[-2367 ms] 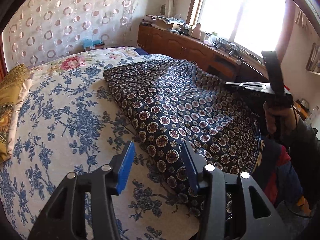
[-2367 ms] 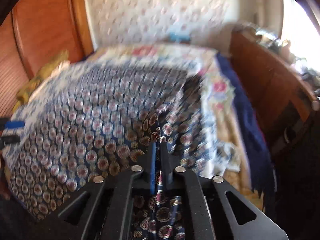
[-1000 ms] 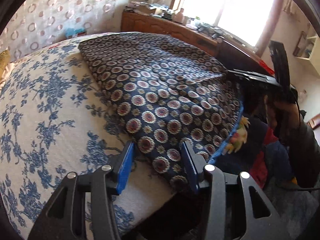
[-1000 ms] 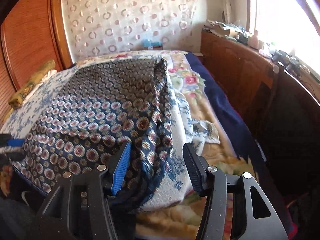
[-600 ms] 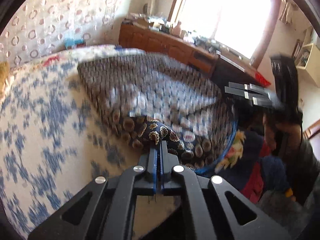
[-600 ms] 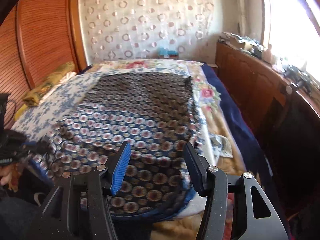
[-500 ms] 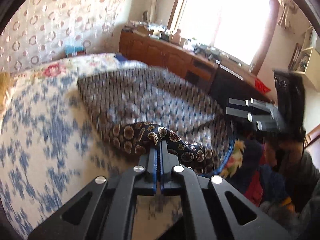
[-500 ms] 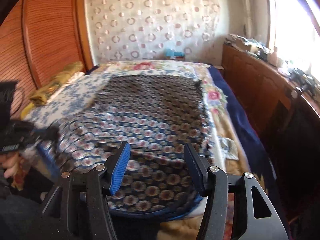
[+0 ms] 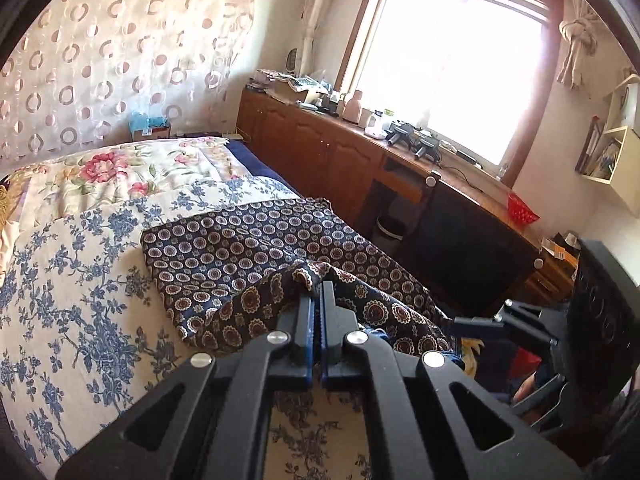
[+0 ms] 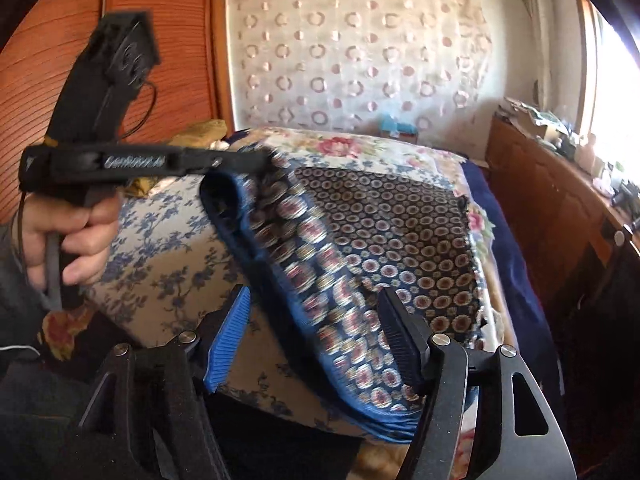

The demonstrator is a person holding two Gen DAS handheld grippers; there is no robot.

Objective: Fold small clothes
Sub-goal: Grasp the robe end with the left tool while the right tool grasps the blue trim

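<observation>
A navy garment with round medallion print [image 9: 248,248] lies on the bed's near right part; it also shows in the right wrist view [image 10: 384,220]. My left gripper [image 9: 318,292] is shut on the garment's near corner and holds it lifted above the bed; from the right wrist view that gripper [image 10: 264,160] holds the raised, blue-lined edge up at the left. My right gripper [image 10: 316,320] is open, its blue-padded fingers [image 10: 230,336] on either side of the hanging fold without pinching it. In the left wrist view the right gripper [image 9: 500,320] shows at the right edge.
The bed has a blue floral sheet [image 9: 68,304] and a pink floral quilt [image 9: 120,168] further back. A wooden cabinet [image 9: 332,148] with clutter runs under the window at the right. A wooden headboard [image 10: 172,60] stands at the left.
My left gripper closed on the garment's near corner and lifted it up and over. My right gripper let go of its corner earlier and stays open under the raised fold.
</observation>
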